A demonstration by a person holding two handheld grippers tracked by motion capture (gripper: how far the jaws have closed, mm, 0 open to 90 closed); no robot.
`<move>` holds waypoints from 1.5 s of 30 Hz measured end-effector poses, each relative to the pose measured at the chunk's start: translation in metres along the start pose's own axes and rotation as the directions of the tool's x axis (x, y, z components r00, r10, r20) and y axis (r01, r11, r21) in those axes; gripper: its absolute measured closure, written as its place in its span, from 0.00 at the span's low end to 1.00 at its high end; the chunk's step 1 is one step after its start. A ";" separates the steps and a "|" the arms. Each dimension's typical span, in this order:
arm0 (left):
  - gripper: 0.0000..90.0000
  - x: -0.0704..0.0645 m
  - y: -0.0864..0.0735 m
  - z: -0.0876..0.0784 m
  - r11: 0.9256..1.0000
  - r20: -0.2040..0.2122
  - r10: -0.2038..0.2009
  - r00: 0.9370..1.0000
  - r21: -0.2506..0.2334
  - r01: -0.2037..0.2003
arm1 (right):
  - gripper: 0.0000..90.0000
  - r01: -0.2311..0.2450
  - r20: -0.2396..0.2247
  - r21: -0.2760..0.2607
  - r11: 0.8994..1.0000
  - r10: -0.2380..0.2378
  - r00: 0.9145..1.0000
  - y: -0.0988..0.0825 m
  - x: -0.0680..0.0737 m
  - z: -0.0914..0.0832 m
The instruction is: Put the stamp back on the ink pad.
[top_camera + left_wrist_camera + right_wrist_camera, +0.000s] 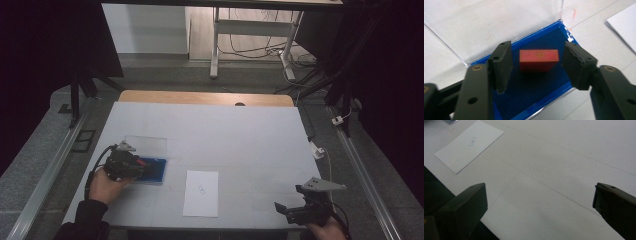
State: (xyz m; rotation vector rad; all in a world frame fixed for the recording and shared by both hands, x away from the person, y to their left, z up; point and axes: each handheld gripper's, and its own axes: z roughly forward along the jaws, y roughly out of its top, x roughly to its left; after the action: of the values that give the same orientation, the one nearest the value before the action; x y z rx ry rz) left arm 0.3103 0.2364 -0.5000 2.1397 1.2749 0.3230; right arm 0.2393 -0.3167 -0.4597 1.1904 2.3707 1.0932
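Left gripper [537, 66] sits over the open blue case [529, 100], fingers [502, 65] part open and straddling the red block [539, 60]. Clear gap on both sides, pads don't touch it, nothing held.

Red block: rectangular, sharp edges, matte top face with a faint gold mark in the middle. It stands on the dark blue felt-like lining, toward the hinge end of the case. Case rim is glossy bright blue. The clear hard plastic lid [486, 22] is hinged open and lies back flat on the surface [240, 135]. Finger pads are black, ribbed on the inner faces.

In the high view the case [156, 170] is near the left front part of the surface, left gripper [125, 164] on top of it, lid [146, 145] folded away toward the far side.

Right gripper [285, 209] is at the front right corner, close to the front edge, fingers [464, 210] wide apart, holding nothing, over bare white surface.

Sheet of white paper [201, 193] lies flat between the two grippers, small printed mark at its centre, too small to read. It's apart from the case, just right of it.

Surface is a white matte cover with faint seam lines; a strip of wood [205, 97] shows at the far edge. Middle and far right are open.
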 end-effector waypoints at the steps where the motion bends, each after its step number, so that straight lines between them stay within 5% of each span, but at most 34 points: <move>1: 0.43 0.000 0.000 -0.001 1.000 -0.001 0.001 1.000 -0.005 -0.001 | 0.00 0.000 0.000 0.000 1.000 0.000 1.000 0.000 0.000 0.000; 17: 0.09 -0.004 0.003 -0.011 0.996 0.019 -0.022 1.000 -0.084 0.023 | 0.00 0.000 -0.002 -0.002 1.000 0.000 1.000 0.000 0.000 0.000; 21: 0.05 -0.011 0.006 -0.012 0.998 -0.004 -0.009 1.000 -0.059 0.009 | 0.00 0.000 -0.001 -0.002 1.000 0.000 1.000 0.000 0.000 0.000; 36: 0.00 -0.029 0.007 -0.032 0.988 0.141 0.022 0.990 -0.152 -0.001 | 0.00 -0.003 0.001 -0.004 1.000 0.003 1.000 0.000 0.000 0.000; 45: 0.00 -0.035 -0.006 -0.047 0.986 0.154 0.041 0.987 -0.167 -0.015 | 0.00 -0.007 0.001 -0.003 1.000 0.007 1.000 0.000 -0.001 -0.001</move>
State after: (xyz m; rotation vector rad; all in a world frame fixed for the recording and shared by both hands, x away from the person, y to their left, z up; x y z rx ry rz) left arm 0.2646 0.2268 -0.4636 2.0017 1.0912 0.2573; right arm 0.2393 -0.3175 -0.4594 1.1988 2.3648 1.0971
